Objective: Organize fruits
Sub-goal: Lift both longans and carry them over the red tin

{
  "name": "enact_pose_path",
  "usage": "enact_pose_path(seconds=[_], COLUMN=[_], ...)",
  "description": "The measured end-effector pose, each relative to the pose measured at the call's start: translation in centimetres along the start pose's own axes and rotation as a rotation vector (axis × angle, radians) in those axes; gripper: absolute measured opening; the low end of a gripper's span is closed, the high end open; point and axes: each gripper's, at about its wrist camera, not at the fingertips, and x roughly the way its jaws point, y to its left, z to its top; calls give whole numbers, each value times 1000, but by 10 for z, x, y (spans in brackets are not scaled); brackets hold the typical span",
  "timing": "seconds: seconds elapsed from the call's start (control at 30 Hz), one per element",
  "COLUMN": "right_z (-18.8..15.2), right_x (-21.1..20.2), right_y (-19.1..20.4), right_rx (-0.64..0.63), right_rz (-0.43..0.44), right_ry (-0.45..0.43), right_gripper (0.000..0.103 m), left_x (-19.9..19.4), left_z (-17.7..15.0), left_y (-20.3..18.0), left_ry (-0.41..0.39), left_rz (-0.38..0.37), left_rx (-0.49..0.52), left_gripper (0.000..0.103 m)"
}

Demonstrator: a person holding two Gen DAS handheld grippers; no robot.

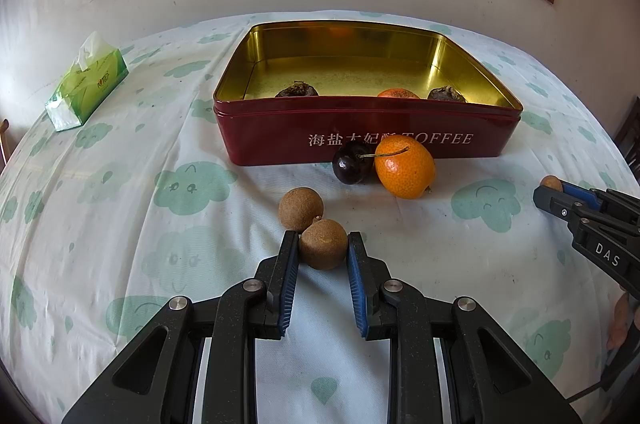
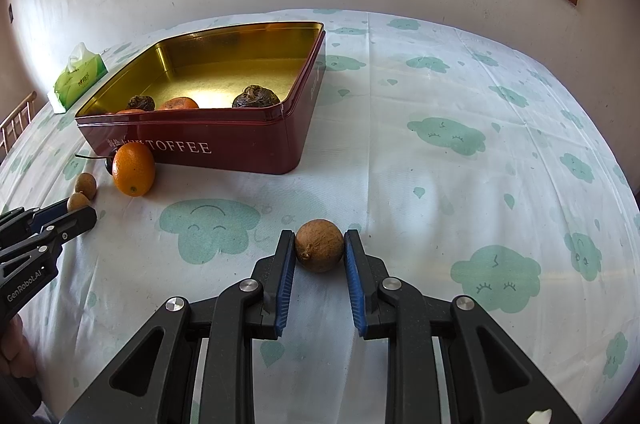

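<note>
- The left gripper [image 1: 323, 244] is clamped onto a small brown longan [image 1: 322, 249], its blue pads pressing the fruit from both sides on the tablecloth [image 1: 120, 207].
- A second longan [image 1: 300, 209] lies touching the gripped one, at about 11 o'clock from it.
- At 1 o'clock from that pair, an orange citrus fruit [image 1: 405, 167] and a dark cherry [image 1: 353, 163] sit side by side, touching, just in front of the red toffee tin [image 1: 360, 135].
- The cherry's stem lies across the top of the citrus.
- The tin stands open with a gold inside; along its near wall lie two dark wrinkled fruits [image 1: 297, 90] and one orange fruit [image 1: 398, 93]. The right wrist view shows the edge of a further orange fruit [image 2: 129, 111] beside them.
- The right gripper [image 2: 319, 243] is closed in the same way on a third longan [image 2: 319, 245], well apart from the others, at 4 o'clock from the tin.
- In the left wrist view this gripper shows at 3 o'clock, with its fruit peeping past the tips.
- A green tissue pack [image 1: 86, 83] rests at 9 o'clock from the tin, near the table's edge.
</note>
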Motion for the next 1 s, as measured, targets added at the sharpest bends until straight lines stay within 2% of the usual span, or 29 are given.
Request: enact_pose_path(seconds=[1.0], right_z=[-3], right_x=[-19], right_y=[-1], right_rx=[3], right_rz=[11], right_ry=[-25], right_gripper=[22], left_x=[-12], left_z=[-4], left_y=[3], left_ry=[-11], left_rz=[-32], left_rx=[-29], left_gripper=[25])
